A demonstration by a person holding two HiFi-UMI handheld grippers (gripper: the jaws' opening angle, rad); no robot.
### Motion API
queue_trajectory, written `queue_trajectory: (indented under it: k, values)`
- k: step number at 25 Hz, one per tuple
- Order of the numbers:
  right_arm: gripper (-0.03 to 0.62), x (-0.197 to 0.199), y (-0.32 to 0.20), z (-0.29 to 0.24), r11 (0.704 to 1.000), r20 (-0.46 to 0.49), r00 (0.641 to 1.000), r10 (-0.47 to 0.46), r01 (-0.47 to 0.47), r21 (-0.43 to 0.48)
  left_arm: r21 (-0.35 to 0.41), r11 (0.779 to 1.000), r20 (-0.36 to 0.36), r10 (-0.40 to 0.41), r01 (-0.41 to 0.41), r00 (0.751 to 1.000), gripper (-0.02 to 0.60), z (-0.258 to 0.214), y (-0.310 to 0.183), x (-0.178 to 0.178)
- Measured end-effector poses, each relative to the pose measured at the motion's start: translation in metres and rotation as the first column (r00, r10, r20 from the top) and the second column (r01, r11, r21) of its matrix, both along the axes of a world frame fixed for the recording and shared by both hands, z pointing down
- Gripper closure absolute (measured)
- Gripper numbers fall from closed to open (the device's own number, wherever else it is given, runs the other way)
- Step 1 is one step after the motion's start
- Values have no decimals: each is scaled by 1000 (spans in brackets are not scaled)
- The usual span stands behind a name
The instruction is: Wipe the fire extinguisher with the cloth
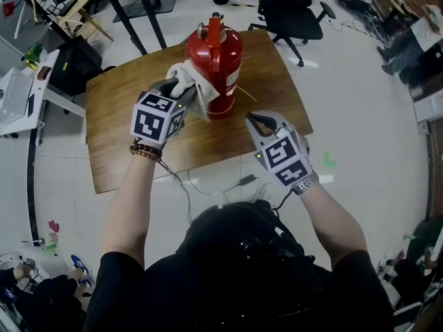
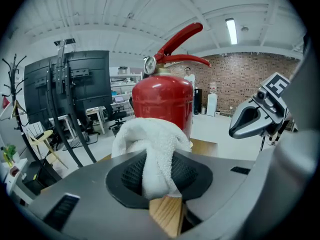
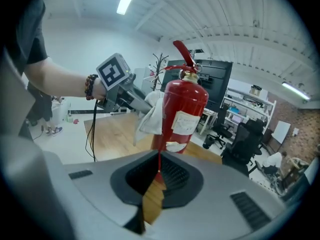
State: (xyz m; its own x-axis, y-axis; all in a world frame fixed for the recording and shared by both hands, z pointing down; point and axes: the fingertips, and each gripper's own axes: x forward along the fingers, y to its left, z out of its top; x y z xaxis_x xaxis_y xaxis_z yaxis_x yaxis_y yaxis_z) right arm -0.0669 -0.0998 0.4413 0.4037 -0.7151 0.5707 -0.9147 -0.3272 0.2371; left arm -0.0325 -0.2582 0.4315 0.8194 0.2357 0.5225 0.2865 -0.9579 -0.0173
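Note:
A red fire extinguisher (image 1: 216,64) stands upright on the wooden table (image 1: 118,144); it also shows in the left gripper view as a red cylinder (image 2: 162,104) and in the right gripper view (image 3: 183,111). My left gripper (image 1: 181,88) is shut on a white cloth (image 1: 195,81), which bunches between its pads (image 2: 155,154) and rests against the extinguisher's left side. In the right gripper view the cloth (image 3: 152,116) hangs beside the cylinder. My right gripper (image 1: 255,123) is shut with nothing in it, just right of the extinguisher's base.
A black office chair (image 1: 291,9) stands behind the table. A yellow wooden chair (image 1: 73,12) and a white desk (image 1: 21,95) are at the left. A cable (image 1: 228,185) lies on the floor by the table's near edge. A person (image 2: 189,79) stands far off.

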Motion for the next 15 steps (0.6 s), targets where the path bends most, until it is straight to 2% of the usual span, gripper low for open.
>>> queue_trajectory:
  k: [15]
  values:
    - [566,-4,-15,28,997,49,998,46,-43,-70,42,997,151,51,-58,987,480,96,-6,7]
